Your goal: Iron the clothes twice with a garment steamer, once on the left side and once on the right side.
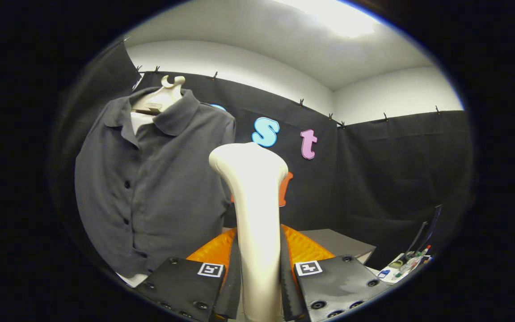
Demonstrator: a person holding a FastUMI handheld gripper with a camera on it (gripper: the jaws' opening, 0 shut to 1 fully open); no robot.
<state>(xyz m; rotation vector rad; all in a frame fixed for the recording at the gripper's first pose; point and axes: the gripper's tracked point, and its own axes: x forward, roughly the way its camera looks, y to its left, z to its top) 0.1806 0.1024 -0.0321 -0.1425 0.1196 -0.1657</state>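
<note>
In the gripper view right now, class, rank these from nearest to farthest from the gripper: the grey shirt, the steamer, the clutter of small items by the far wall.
1. Steamer: clamped between the fingers of the gripper.
2. Grey shirt: hanging ahead, to the left of the steamer.
3. Small items: farthest, on a surface beyond the right finger.

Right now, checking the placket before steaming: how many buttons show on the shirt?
3 on the dark grey collared shirt: one mid-chest, one lower, one near the hem. Folds may hide others.
</note>
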